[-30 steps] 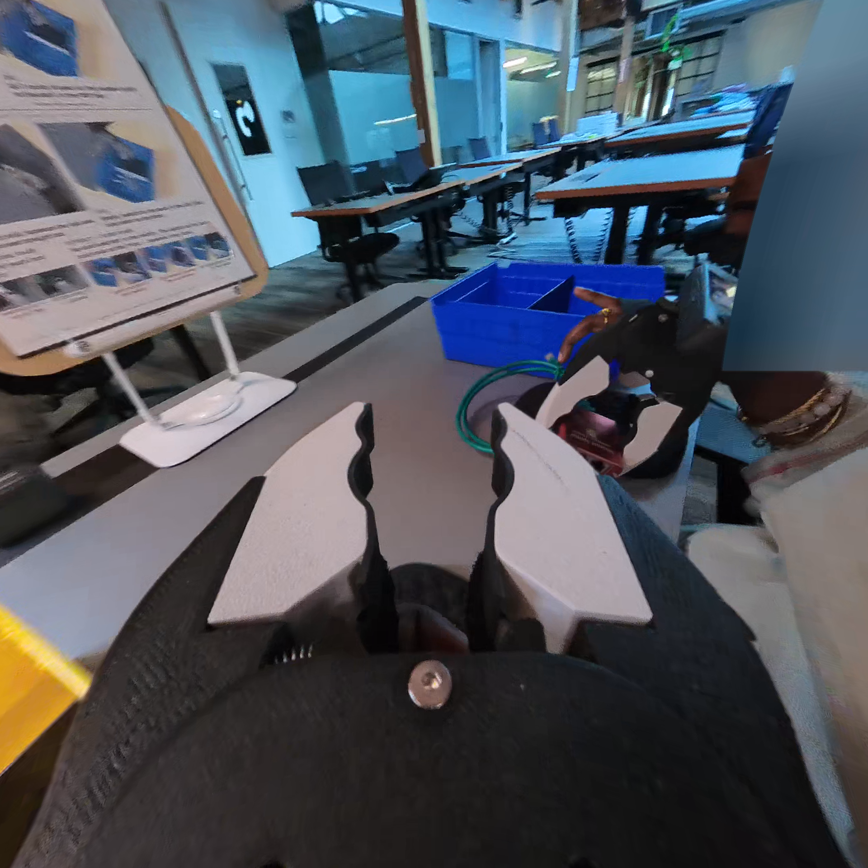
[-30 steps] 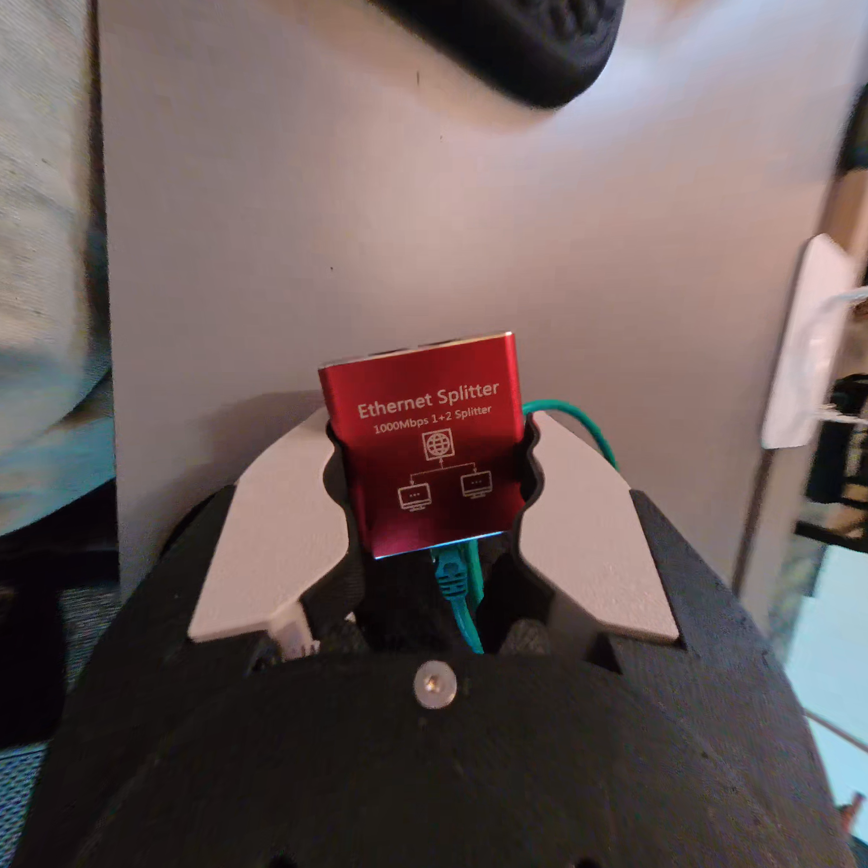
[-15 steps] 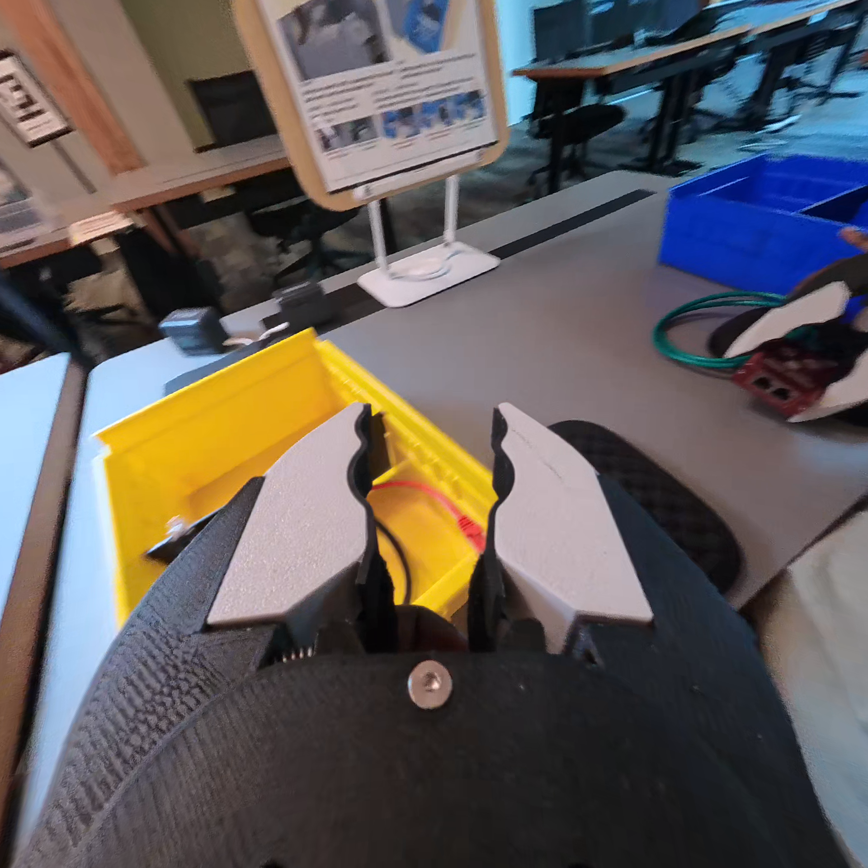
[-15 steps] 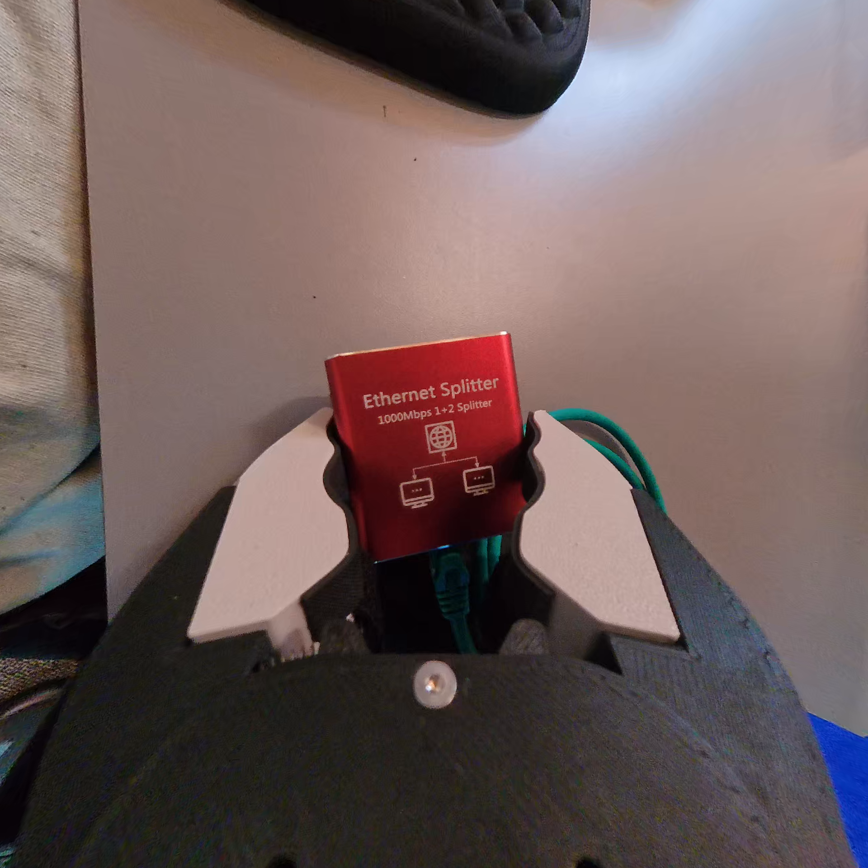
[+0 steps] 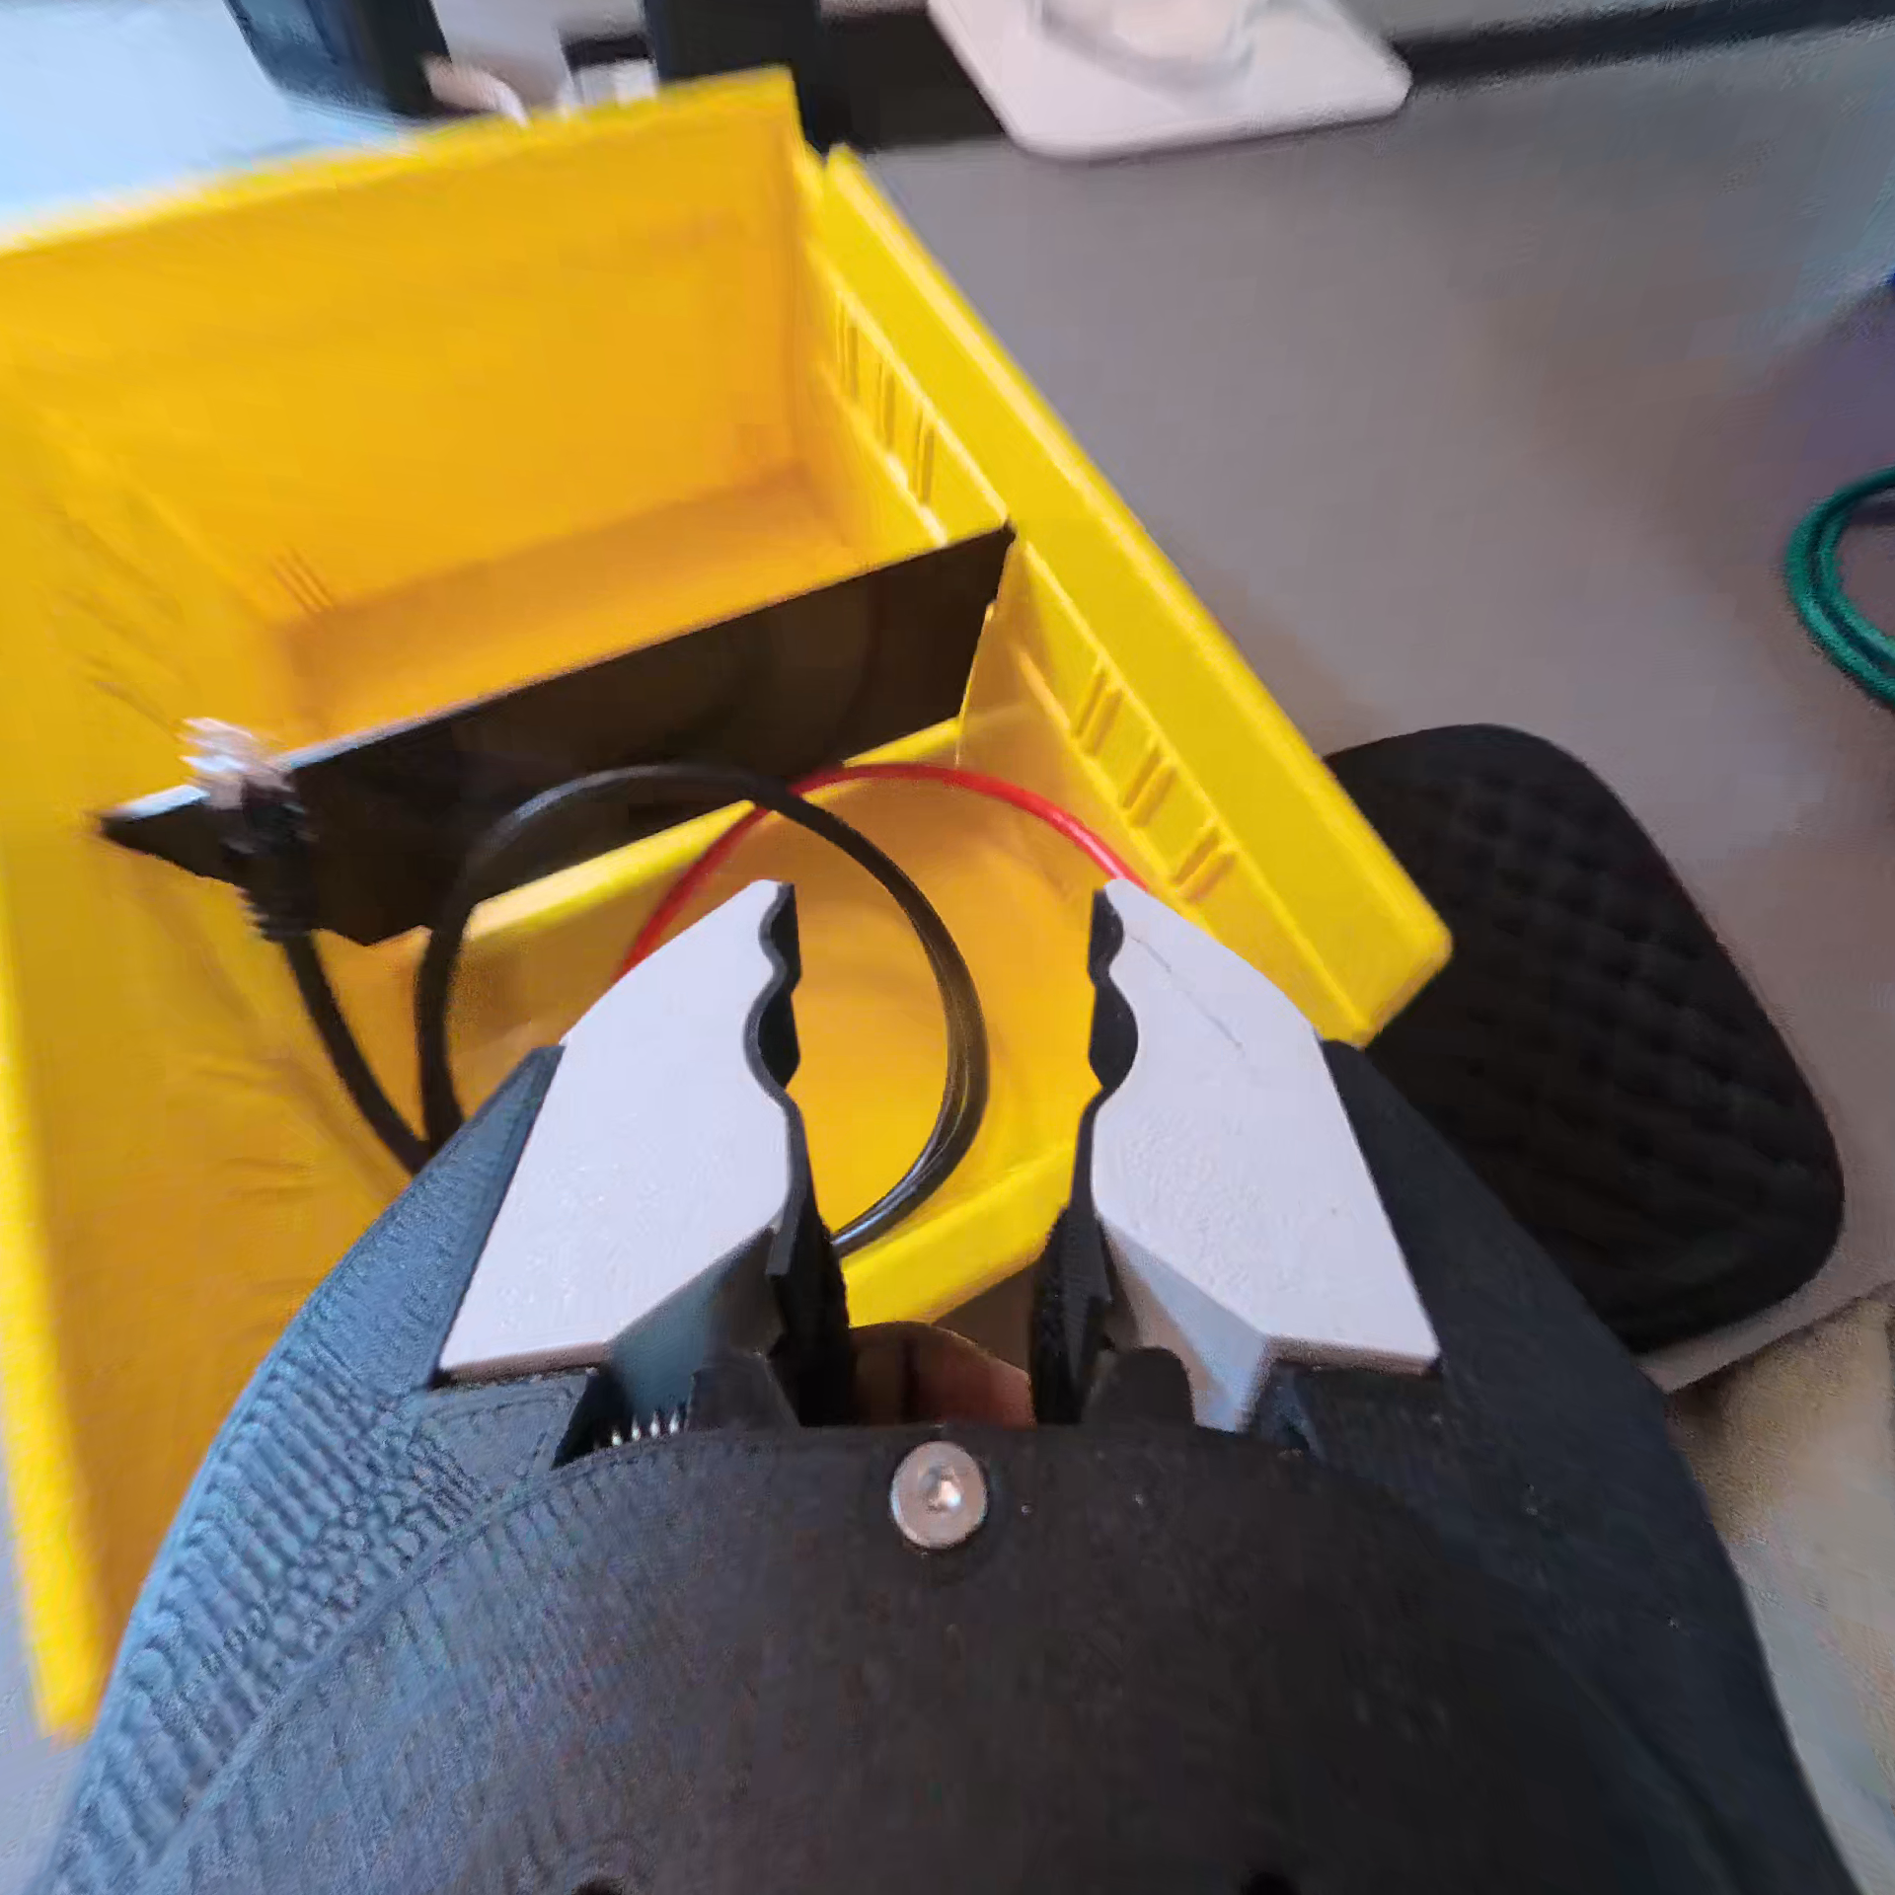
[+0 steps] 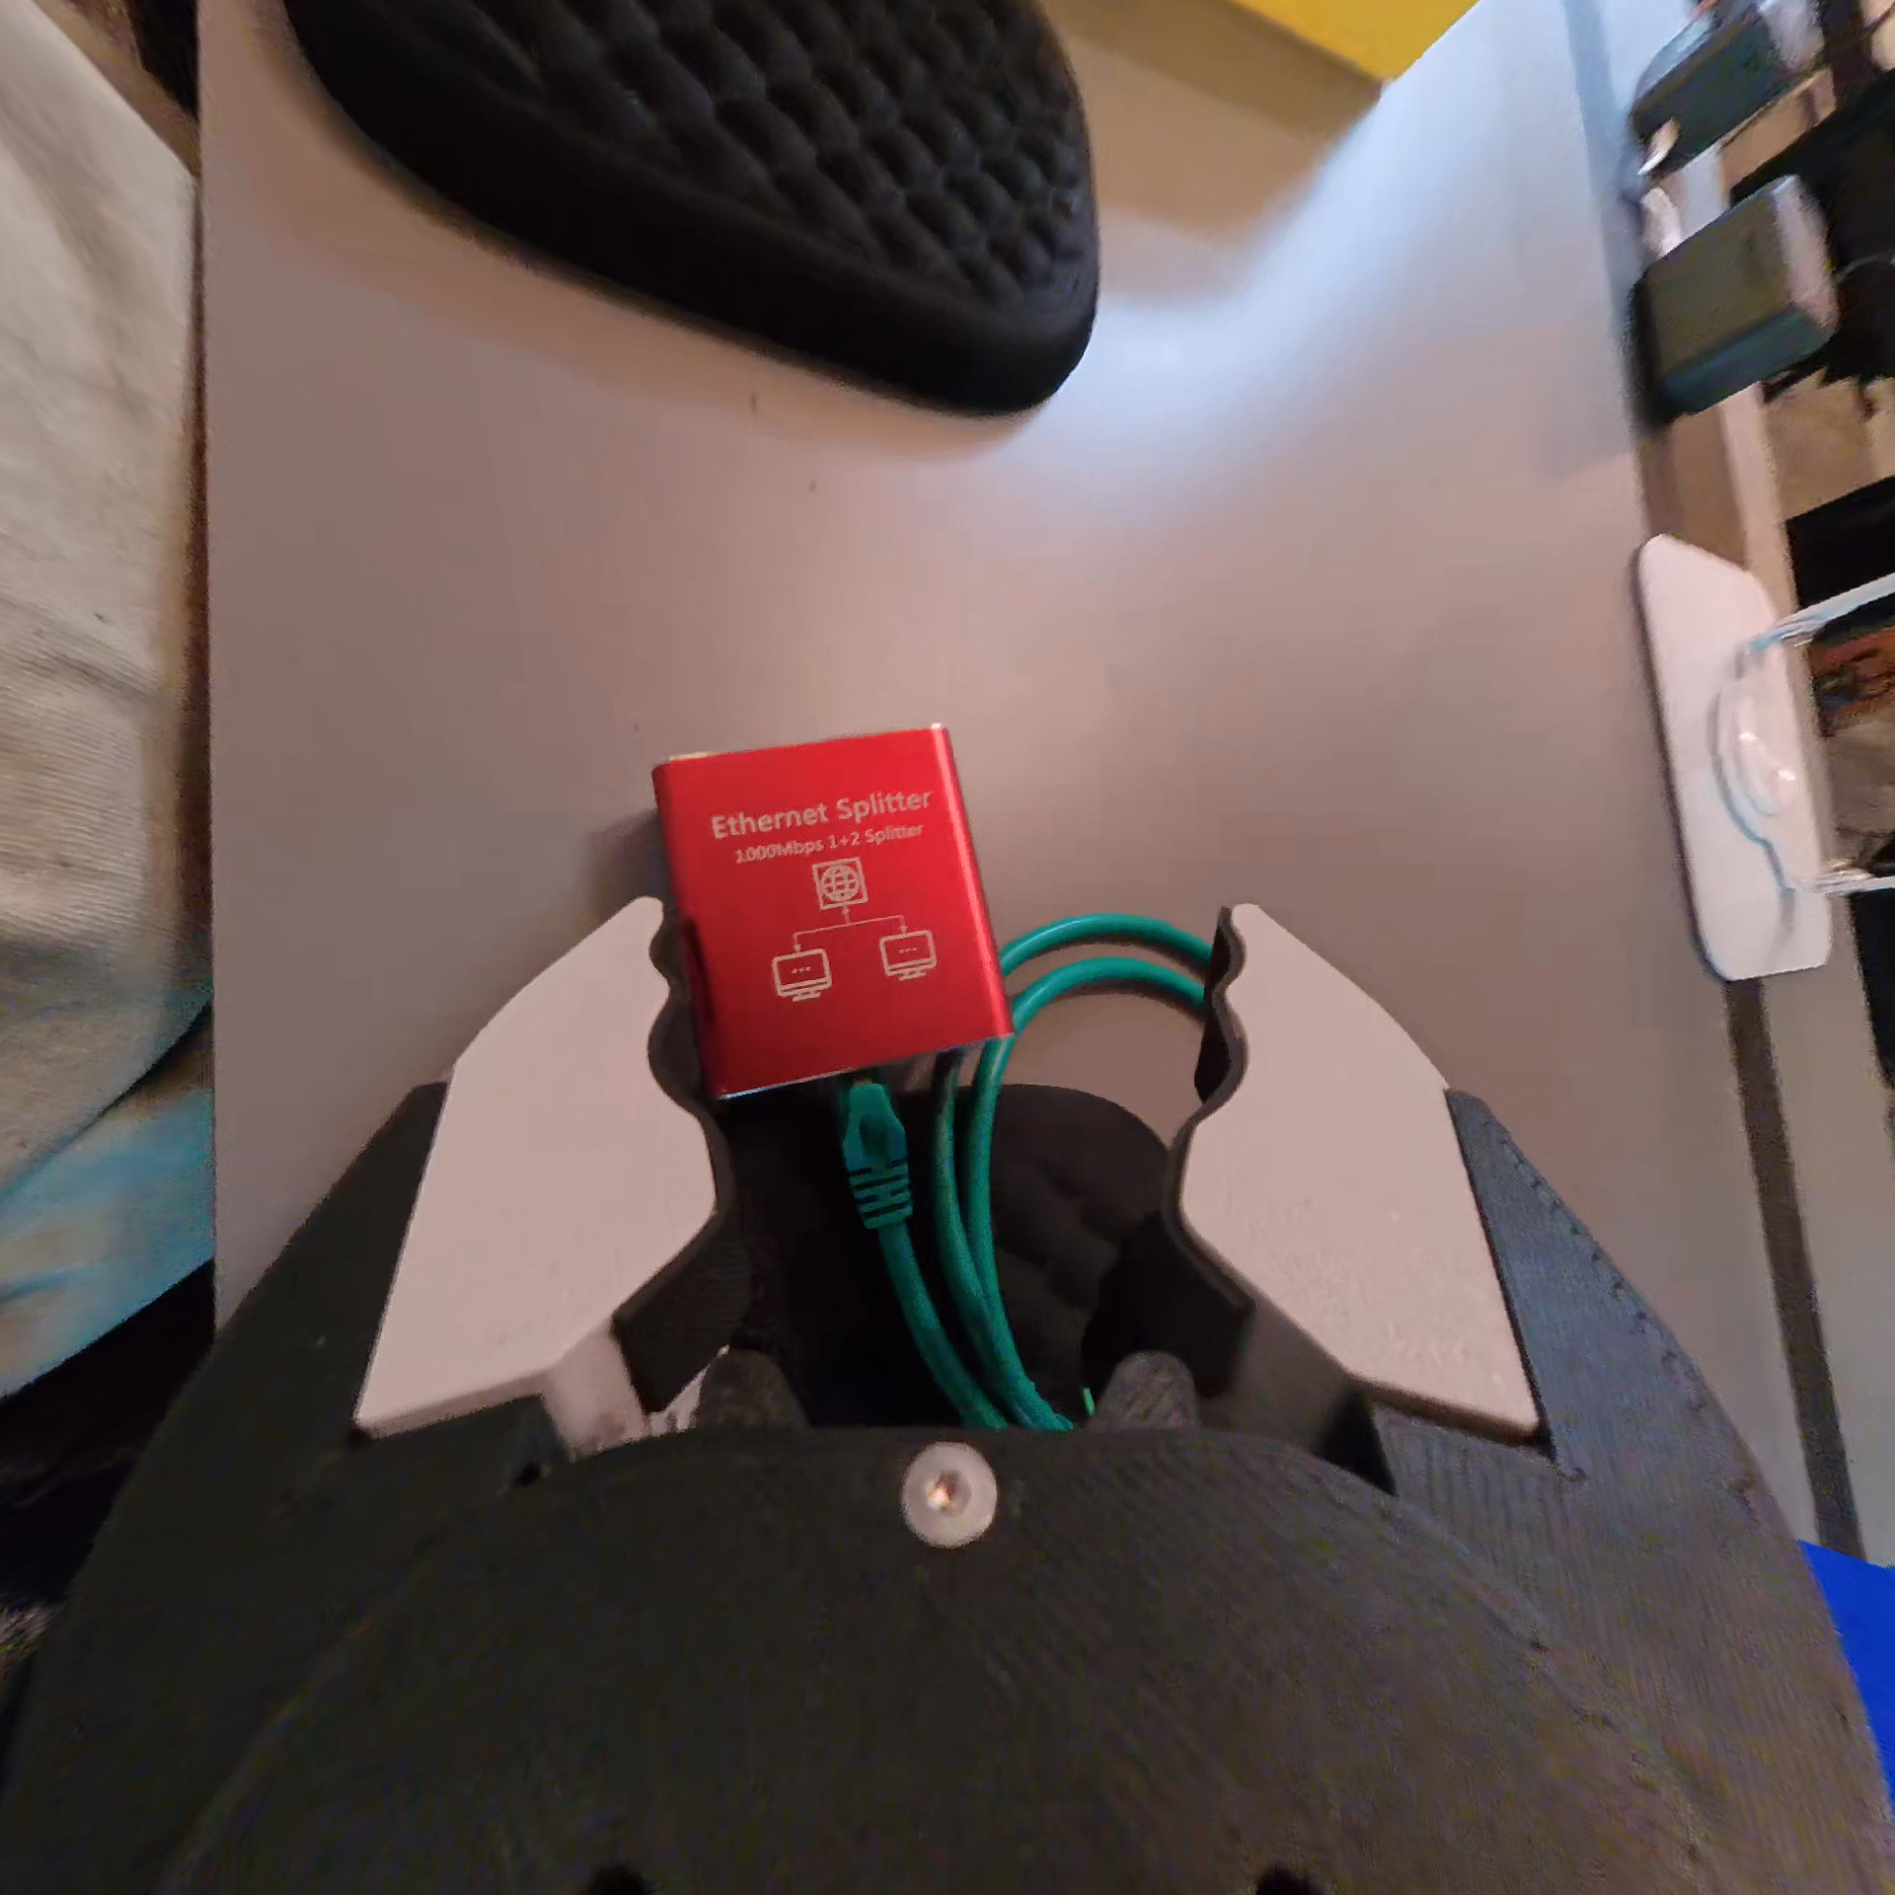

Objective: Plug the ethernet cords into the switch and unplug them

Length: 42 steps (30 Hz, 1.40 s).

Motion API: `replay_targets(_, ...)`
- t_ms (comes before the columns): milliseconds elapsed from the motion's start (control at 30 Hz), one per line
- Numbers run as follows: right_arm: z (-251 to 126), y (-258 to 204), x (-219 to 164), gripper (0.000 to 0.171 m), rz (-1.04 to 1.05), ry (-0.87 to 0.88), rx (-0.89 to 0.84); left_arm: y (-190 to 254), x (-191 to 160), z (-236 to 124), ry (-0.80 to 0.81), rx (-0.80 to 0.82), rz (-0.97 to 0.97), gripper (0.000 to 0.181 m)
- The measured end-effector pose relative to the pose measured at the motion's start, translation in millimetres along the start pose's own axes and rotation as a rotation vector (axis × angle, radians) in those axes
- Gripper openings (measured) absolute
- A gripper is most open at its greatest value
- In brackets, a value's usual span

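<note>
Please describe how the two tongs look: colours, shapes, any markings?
Both the left tongs and right tongs have a rough black printed body, two pale grey wedge fingers with wavy black inner pads, and one silver screw. No markings or cables of their own show.

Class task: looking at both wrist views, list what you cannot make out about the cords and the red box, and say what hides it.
- Red cord, left wrist view: its ends hide behind the left claw.
- Red box, right wrist view: sockets face away from the camera.
- Green cord, right wrist view: its far end runs under the right claw.
</note>
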State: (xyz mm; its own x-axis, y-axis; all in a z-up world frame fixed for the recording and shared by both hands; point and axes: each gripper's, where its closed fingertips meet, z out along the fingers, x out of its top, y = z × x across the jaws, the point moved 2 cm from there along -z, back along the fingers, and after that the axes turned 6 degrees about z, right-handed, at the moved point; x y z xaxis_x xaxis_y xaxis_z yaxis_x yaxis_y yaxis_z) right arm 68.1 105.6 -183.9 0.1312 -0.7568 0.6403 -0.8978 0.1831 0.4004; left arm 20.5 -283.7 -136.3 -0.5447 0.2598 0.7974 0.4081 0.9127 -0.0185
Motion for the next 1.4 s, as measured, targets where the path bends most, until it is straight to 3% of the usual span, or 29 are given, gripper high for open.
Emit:
replay_targets(200,-17.0,10.9,12.5,0.098,-0.045,0.059,-0.100,7.3,-26.1,45.8,-0.197,-0.025,-0.005,0.038)
replay_targets(300,-21.2,12.9,18.3,0.097,-0.069,0.079,-0.131,2.5,-36.6,54.4,-0.309,0.067,0.039,0.030)
replay_targets(367,-22.6,13.0,21.4,0.097,-0.083,0.090,-0.144,-0.1,-37.9,56.1,-0.326,0.111,0.066,0.014)
replay_targets(433,-23.5,13.4,21.9,0.097,-0.093,0.085,-0.153,0.9,-35.0,51.4,-0.310,0.113,0.076,0.012)
replay_targets(633,-23.3,15.0,21.7,0.097,-0.094,0.092,-0.160,-12.7,10.5,-20.0,-0.021,0.257,0.078,0.004)
replay_targets(733,-20.9,14.1,23.6,0.096,-0.097,0.104,-0.158,-15.9,42.4,-69.8,0.242,0.361,0.128,0.000)
replay_targets(900,-22.3,13.8,40.1,0.097,-0.099,0.195,-0.169,23.4,88.8,-125.9,0.683,0.346,0.325,0.000)
replay_targets(1033,-33.3,10.6,76.7,0.094,-0.056,0.452,-0.156,63.8,109.4,-139.3,0.899,0.151,0.314,0.000)
replay_targets(1200,-53.8,6.1,124.5,0.083,0.055,0.834,-0.115,101.4,125.3,-135.7,1.080,-0.239,0.147,0.001)
replay_targets(1400,-75.8,7.2,152.2,0.063,0.287,1.191,0.013,147.8,129.3,-111.1,1.083,-0.749,0.007,0.001)
